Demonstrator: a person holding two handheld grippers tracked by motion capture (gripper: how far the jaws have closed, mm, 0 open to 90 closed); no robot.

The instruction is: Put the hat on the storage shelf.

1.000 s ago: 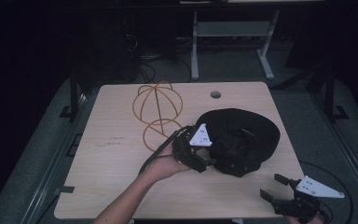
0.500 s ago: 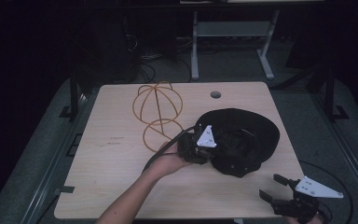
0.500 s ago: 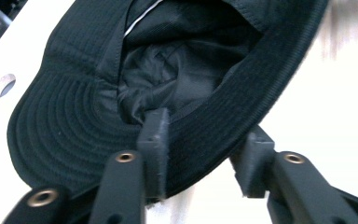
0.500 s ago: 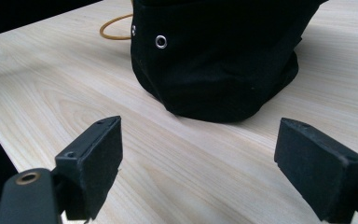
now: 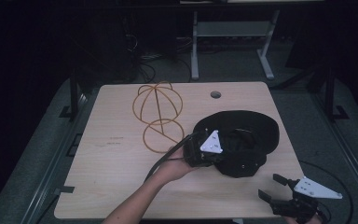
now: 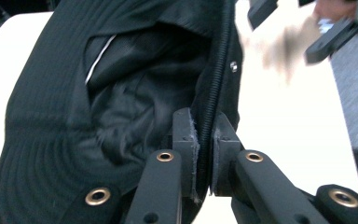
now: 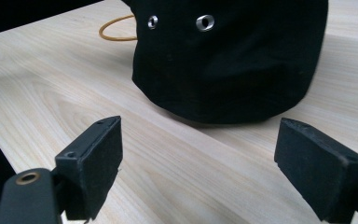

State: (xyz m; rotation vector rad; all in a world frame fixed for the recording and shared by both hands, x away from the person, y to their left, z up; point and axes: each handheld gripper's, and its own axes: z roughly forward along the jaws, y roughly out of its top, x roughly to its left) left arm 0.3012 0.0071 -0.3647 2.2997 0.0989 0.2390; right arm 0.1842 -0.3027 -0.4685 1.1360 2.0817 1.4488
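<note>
A black hat (image 5: 242,140) lies upside down on the wooden table (image 5: 112,186), a little toward four o'clock from the table's middle, its hollow facing up and its brim spread around it. The left gripper (image 5: 204,156) sits at the hat's eight o'clock edge, held by the person's left hand (image 5: 170,167), whose forearm comes up from six o'clock. In the left gripper view the two jaws are pressed nearly together on the hat's corded edge (image 6: 209,112), with the fabric pinched between the pads; the dark lining and a pale strip, perhaps a label, show inside the crown.

The right gripper (image 5: 274,188) hangs at the table's five o'clock corner, off the near edge, apart from the hat. Its jaws stand wide, with nothing between them. In the right gripper view the hat's crown (image 7: 228,60) bulges ahead at twelve o'clock, two metal eyelets (image 7: 205,22) near its top.

An orange wire hat stand (image 5: 157,116) rests at ten o'clock from the hat, near it; whether they touch is hard to tell.
</note>
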